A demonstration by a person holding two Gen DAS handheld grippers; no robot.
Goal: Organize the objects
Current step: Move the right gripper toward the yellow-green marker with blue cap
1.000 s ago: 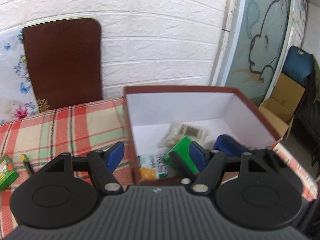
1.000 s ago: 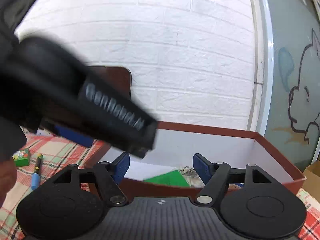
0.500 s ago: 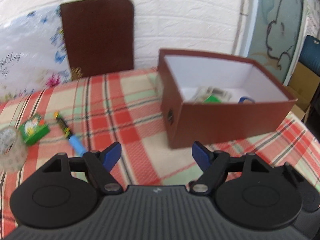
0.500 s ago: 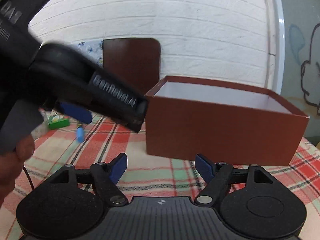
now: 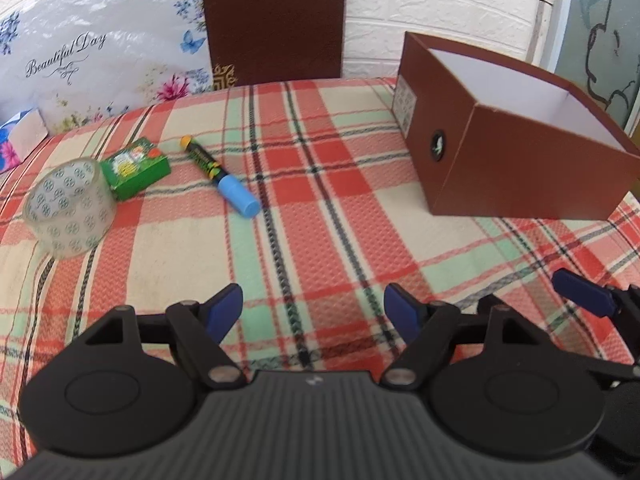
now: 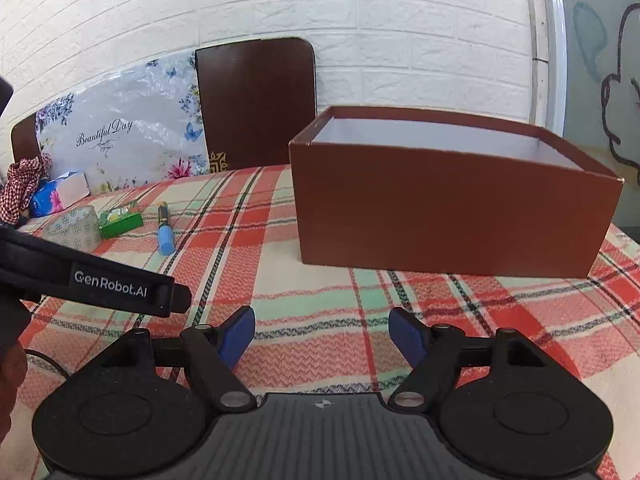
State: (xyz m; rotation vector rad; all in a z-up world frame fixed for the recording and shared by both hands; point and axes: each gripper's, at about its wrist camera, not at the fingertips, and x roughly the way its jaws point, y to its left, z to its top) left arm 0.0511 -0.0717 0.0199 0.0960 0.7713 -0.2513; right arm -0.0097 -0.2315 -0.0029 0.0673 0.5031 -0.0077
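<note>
In the left wrist view, the left hand-held gripper stood with its jaws well apart, nothing between them, above the checked cloth on the desk. Its blue fingertips touched nothing. At three o'clock one blue fingertip of the right hand-held gripper showed at the edge. At ten o'clock lay three loose things: one roll of clear tape on its side, its open end facing the camera; just beside it one small green box, lying flat; and near that one marker, its long axis running from eleven o'clock to five o'clock, the blue cap toward the camera. At two o'clock stood one brown box, open at the top, with one corner turned toward the camera. One brown board leaned on the wall at twelve o'clock.

In the right wrist view, the right hand-held gripper also stood wide open and empty over the cloth. The brown box sat at one o'clock, its long side facing the camera. At ten o'clock lay the tape, the green box and the marker, which there pointed nearly from twelve to six, blue cap nearest. The left hand-held gripper's black body crossed at nine o'clock.
</note>
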